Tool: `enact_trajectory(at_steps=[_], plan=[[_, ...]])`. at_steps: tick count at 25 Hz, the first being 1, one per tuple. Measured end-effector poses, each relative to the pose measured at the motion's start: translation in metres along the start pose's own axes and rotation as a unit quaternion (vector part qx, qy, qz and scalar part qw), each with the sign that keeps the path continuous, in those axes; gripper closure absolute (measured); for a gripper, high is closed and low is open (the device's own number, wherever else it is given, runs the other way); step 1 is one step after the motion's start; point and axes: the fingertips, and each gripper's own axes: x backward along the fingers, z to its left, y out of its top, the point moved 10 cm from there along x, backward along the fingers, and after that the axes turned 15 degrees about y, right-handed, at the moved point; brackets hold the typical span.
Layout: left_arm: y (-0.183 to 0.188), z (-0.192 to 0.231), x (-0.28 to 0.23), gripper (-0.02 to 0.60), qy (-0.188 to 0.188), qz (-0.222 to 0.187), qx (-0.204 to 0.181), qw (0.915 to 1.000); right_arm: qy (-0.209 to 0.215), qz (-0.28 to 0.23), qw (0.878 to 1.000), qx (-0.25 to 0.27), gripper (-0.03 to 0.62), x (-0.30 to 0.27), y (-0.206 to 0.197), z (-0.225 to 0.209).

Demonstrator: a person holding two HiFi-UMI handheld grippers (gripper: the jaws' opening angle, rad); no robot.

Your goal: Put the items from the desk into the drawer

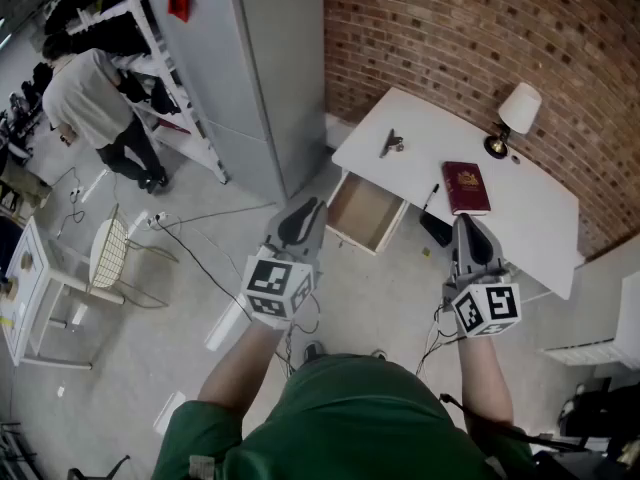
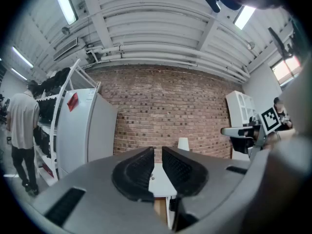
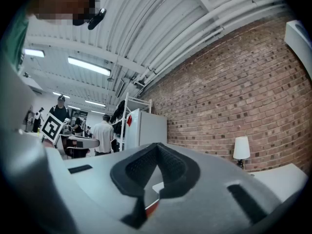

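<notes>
A white desk (image 1: pixel 520 213) stands against the brick wall. On it lie a red book (image 1: pixel 465 188), a black pen (image 1: pixel 432 196) and a small dark metal item (image 1: pixel 391 144). Its wooden drawer (image 1: pixel 365 211) is pulled out, and nothing shows inside. Both grippers hang level in the air in front of the desk, holding nothing. My left gripper (image 1: pixel 305 208) (image 2: pixel 158 152) points at the drawer, with a narrow gap between its pads. My right gripper (image 1: pixel 466 220) (image 3: pixel 157 145) is shut, its tips touching, just short of the book.
A table lamp (image 1: pixel 515 116) stands at the desk's back edge. A tall grey cabinet (image 1: pixel 250 58) is left of the desk, and a person (image 1: pixel 90 98) stands at shelves beyond it. A white chair (image 1: pixel 110 253) and cables (image 1: pixel 200 258) are on the floor.
</notes>
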Motion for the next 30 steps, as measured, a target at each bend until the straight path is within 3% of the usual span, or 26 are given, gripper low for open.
enact_trajectory(at_steps=[5,14,22,30], plan=[[0.004,0.019,-0.008,0.534,0.011,-0.012,-0.017,0.9997,0.020,-0.015,1.000,0.009,0.592,-0.035,-0.005,0.005],[0.000,0.056,-0.014,0.534,-0.013,-0.008,-0.010,0.9998,-0.007,0.001,1.000,0.007,0.591,-0.061,-0.013,0.030],[-0.015,0.100,-0.019,0.534,-0.017,0.002,0.012,0.9998,-0.016,0.029,0.999,-0.025,0.591,-0.097,-0.031,0.054],[-0.025,0.112,-0.036,0.534,-0.014,0.015,0.028,0.9994,-0.016,0.055,0.998,-0.027,0.591,-0.112,-0.038,0.050]])
